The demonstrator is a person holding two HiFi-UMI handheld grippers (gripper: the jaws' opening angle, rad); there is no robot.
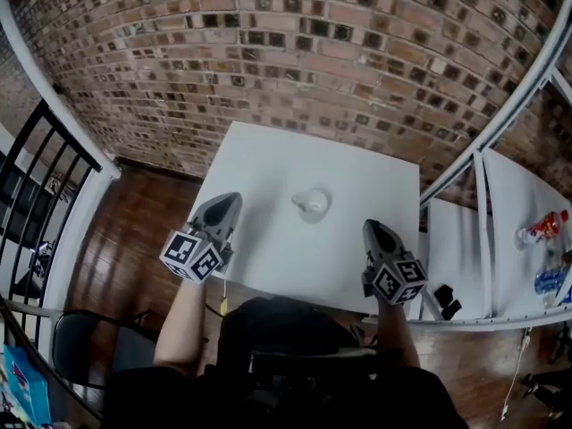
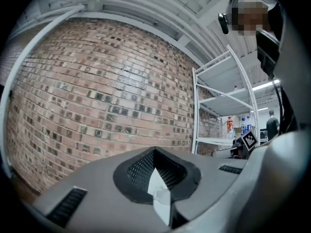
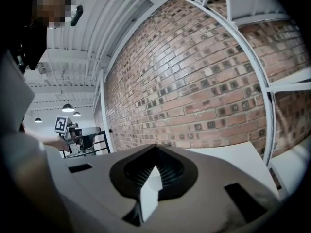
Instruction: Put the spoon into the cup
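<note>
At the far left a black railing (image 1: 36, 177) is standing over the wooden floor (image 1: 134, 222), with a dark chair (image 1: 80, 347) just below it. We are holding the left gripper (image 1: 232, 200) at the left edge of the white table (image 1: 268, 164). Its tongs are pressed together with nothing pinched between them. In the left gripper view, the left gripper (image 2: 156, 178) is pointing past the table at the brick wall (image 2: 97, 96), and a white shelf (image 2: 218, 101) is showing to its right. The white cup (image 1: 313, 204) is sitting upright near the middle of the table, between our two grippers and apart from both. We are not able to pick out the spoon from the head view: a pale bump at the cup's left side is too small for us to read. We are keeping the right gripper (image 1: 370, 229) low over the table's near right part, its tongs likewise pressed together and pinching nothing. In the right gripper view, the right gripper (image 3: 151, 178) is facing the table's far edge and the wall. At the far right, bottles (image 1: 545, 229) are lying on a white shelf board (image 1: 505, 195).
</note>
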